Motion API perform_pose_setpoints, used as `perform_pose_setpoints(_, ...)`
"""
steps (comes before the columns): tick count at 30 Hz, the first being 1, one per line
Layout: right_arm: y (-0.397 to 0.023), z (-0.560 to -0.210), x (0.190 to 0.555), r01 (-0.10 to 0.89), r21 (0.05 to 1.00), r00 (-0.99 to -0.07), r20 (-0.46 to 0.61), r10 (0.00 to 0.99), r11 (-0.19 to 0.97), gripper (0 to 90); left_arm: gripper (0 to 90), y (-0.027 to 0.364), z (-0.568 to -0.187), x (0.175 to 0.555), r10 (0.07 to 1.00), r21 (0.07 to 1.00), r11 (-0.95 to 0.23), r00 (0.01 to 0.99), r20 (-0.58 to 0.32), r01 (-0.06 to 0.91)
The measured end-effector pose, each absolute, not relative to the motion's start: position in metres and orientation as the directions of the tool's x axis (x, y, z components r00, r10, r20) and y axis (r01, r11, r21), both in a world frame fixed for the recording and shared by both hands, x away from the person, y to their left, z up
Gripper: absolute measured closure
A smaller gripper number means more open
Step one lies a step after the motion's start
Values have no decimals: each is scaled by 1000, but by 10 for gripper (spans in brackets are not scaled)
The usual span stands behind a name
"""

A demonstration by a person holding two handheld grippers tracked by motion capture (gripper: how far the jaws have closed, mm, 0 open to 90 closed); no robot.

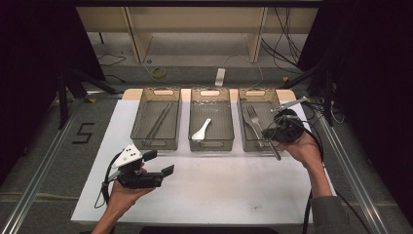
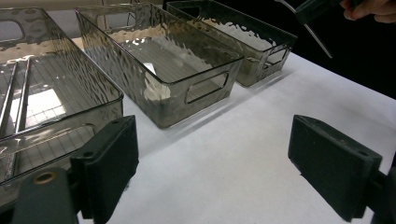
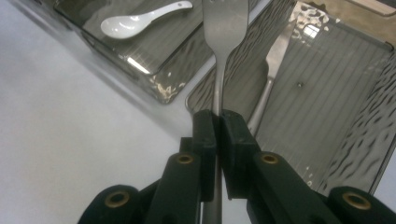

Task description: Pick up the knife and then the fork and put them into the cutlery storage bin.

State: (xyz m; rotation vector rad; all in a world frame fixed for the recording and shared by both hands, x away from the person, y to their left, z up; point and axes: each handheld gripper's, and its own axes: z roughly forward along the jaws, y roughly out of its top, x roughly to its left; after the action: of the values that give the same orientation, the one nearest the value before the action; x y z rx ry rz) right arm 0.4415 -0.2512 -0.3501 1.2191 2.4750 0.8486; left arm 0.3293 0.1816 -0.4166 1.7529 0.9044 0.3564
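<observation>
Right gripper (image 3: 217, 122) fingers (image 3: 204, 140) clamped on the fork (image 3: 223, 28) handle, over the right bin (image 1: 245, 139) at 1 o'clock. Left gripper (image 2: 212, 161) open, idle. I'd lower tines-forward beside the utensil (image 3: 273, 70) inside, then release.

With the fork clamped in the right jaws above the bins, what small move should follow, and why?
Probably lower the silver metal fork into the right-hand smoky clear plastic bin. The right gripper is shut on its handle, tines over that bin's near wall, and a silver metal knife already lies inside.
</observation>
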Motion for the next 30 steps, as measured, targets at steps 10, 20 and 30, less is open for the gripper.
perform_pose_setpoints(10, -246, -334, 471, 639, 629, -590, 32, 807, 443, 859, 156, 182, -416, 329, 720, 907, -137, 669, -185, 398)
perform_pose_setpoints(20, -243, -327, 500, 657, 639, -545, 35, 838, 401, 860, 156, 182, -416, 329, 718, 908, -133, 671, -187, 396)
perform_pose_setpoints(30, -246, -337, 519, 683, 646, -486, 55, 872, 340, 860, 156, 182, -416, 329, 717, 909, -129, 670, -191, 397)
